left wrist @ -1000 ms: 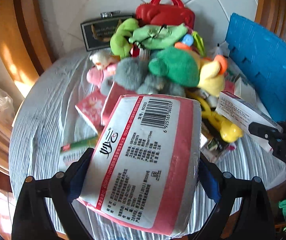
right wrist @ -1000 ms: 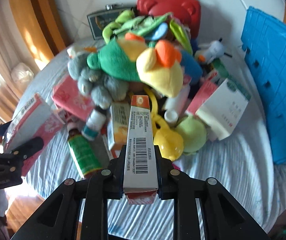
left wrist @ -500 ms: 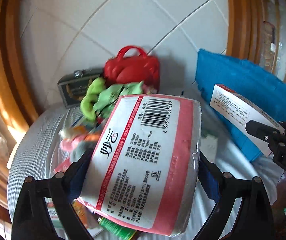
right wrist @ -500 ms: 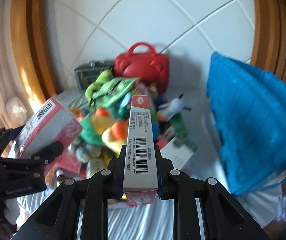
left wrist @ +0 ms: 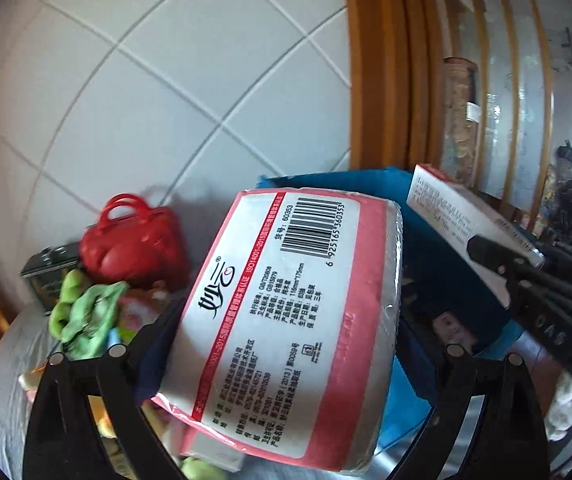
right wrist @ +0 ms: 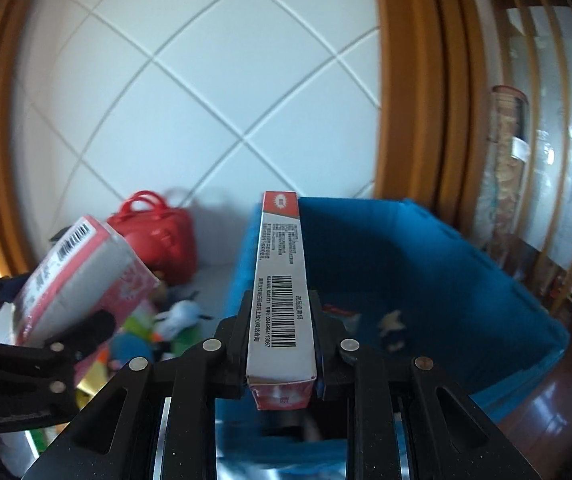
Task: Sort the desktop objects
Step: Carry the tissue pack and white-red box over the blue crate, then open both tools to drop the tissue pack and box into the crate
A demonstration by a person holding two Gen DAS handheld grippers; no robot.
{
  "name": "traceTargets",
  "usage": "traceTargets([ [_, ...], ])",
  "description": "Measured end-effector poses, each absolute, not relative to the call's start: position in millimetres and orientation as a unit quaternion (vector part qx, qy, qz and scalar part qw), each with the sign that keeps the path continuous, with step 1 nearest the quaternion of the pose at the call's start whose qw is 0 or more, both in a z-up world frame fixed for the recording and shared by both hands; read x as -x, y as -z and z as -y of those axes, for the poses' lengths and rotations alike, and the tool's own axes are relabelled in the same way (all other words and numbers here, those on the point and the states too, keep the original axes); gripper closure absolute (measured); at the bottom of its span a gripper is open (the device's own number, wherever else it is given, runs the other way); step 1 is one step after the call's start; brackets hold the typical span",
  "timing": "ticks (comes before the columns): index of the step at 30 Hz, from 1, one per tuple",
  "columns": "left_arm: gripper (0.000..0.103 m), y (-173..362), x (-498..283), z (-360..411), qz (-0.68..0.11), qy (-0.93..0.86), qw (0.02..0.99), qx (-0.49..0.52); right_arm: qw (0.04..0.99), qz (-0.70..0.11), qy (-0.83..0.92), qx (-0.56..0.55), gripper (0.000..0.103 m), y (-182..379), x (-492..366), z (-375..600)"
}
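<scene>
My left gripper (left wrist: 286, 320) is shut on a pink and white tissue pack (left wrist: 286, 304) with a barcode, held up in the air. My right gripper (right wrist: 280, 320) is shut on a long white and red box (right wrist: 280, 280), which points out over a blue storage bin (right wrist: 425, 280). In the left wrist view the right gripper (left wrist: 497, 256) and its white and red box (left wrist: 445, 212) show at the right, above the blue bin (left wrist: 437, 280). In the right wrist view the left gripper (right wrist: 86, 332) and its tissue pack (right wrist: 82, 276) show at the left.
A red toy handbag (left wrist: 134, 240) stands by the tiled wall behind a pile of plush toys (left wrist: 90, 316) and a dark box (left wrist: 46, 276) on the grey-clothed table (left wrist: 2, 392). A few small items (right wrist: 389, 332) lie in the bin. A wooden frame and glass cabinet stand at the right.
Both grippers rose and swung right, away from the toy pile toward the blue bin, each keeping its hold. The bin's inside now shows in the right wrist view.
</scene>
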State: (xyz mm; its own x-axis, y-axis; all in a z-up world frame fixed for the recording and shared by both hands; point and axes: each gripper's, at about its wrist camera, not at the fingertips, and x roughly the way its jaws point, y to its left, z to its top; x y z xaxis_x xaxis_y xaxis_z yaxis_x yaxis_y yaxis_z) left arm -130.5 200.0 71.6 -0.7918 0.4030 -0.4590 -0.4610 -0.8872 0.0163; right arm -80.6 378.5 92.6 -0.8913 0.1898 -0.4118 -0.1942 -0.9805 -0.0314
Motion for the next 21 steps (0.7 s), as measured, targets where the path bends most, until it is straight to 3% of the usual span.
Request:
traceTargets([
  [8, 0.007, -69.0, 140.5, -321.1, -0.077, -0.928, 0.264, 0.252, 0.149, -0.001, -0.961, 0.234, 0.081, -80.8, 93.3, -478.5],
  [18, 0.006, -48.2, 148.4, -383.5, -0.102, -0.906, 0.277, 0.303, 0.164, -0.009, -0.95, 0.265, 0.08, -58.4, 102.2, -536.2],
  [21, 0.006, -49.0, 151.3, -388.6, -0.102, -0.905, 0.273, 0.309, 0.165, -0.011, -0.951, 0.263, 0.069, -57.7, 103.2, -544.0],
])
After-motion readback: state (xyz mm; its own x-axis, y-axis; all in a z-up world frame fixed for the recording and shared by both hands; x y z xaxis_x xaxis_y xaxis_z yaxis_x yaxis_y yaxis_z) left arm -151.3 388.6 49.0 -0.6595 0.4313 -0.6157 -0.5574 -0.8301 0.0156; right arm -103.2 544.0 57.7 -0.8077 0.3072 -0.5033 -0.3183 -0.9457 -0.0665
